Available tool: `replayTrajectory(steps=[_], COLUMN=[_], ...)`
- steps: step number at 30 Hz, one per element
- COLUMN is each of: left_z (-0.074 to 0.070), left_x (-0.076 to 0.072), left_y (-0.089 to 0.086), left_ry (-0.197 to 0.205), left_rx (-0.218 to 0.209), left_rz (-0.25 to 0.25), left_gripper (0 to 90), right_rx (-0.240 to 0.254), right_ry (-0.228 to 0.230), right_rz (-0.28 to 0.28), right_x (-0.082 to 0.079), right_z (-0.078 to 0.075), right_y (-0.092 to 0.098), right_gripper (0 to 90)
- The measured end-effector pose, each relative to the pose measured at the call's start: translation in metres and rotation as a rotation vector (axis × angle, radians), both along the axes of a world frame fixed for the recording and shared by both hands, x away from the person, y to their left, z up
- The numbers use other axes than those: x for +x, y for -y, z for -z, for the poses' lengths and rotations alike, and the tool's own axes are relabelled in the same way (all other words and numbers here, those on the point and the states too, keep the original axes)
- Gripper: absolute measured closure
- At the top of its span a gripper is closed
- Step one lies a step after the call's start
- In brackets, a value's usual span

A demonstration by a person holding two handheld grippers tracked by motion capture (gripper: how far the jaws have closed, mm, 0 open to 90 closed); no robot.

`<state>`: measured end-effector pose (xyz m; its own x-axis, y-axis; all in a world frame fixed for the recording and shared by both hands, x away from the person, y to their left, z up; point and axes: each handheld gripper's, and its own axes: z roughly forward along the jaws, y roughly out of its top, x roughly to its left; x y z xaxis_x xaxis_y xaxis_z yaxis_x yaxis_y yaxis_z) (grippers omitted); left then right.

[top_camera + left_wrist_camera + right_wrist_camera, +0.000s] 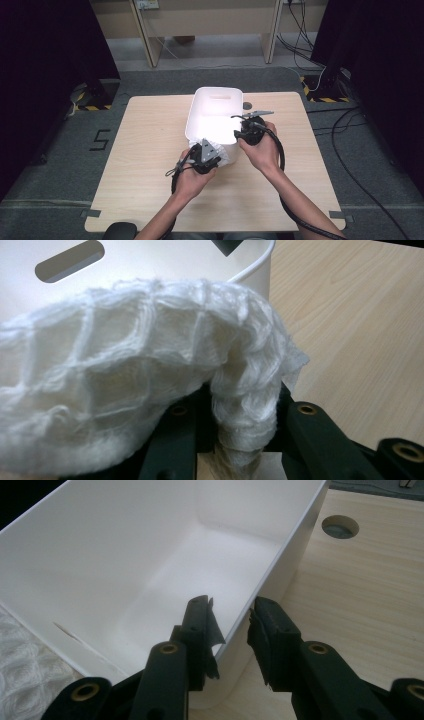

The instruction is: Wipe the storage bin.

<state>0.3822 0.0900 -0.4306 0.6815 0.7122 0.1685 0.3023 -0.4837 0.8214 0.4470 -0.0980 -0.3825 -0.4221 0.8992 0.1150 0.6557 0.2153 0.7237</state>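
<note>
- The wooden table point(150, 165) stood under everything, one table, with a round hole point(340, 526) in its top near the far right side of the bin.
- One white plastic bin point(200, 107) sat in the middle of it, open side up and with nothing in it, a slot handle point(70, 260) cut in its end wall. I'd say it was steadied so the cloth could go in without the bin sliding.
- One white waffle-weave cloth point(125, 385) hung bunched over the bin's near rim, mostly outside it, on the person's side.
- There were two grippers, one in each hand.
- The left gripper point(204, 156) had its jaws pressed together on a fold of the cloth, pinching a twisted tail of it; held that way, the cloth looked ready to be lifted over the rim.
- The right gripper point(231, 622) straddled the bin's right wall, one jaw inside, one outside, partly closed around the rim; I couldn't tell whether the pads actually pressed on it.
</note>
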Motion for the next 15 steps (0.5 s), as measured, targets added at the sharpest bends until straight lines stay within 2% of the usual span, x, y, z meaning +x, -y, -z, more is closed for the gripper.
replayTrajectory(steps=[4, 7, 13, 15], left_z=[0.0016, 0.0019, 0.0058, 0.0063], left_x=[0.0003, 0.0004, 0.0012, 0.0014], left_y=[0.0013, 0.0012, 0.0036, 0.0038], left_ry=[-0.003, -0.004, -0.013, -0.012], left_rx=[0.002, 0.023, 0.018, 0.034], left_rz=[-0.005, 0.000, -0.005, -0.003], left_gripper=[74.1, 74.1, 74.1, 74.1], right_rx=[0.000, 0.000, 0.001, 0.001], right_ry=[0.000, 0.002, 0.002, 0.000], right_rz=[0.000, 0.000, 0.000, 0.001], right_x=[0.0000, 0.0000, 0.0000, 0.0000], right_z=[0.0000, 0.0001, 0.0001, 0.0001], right_y=[-0.0001, -0.0001, -0.0001, -0.0001], right_gripper=[69.2, 69.2, 69.2, 69.2])
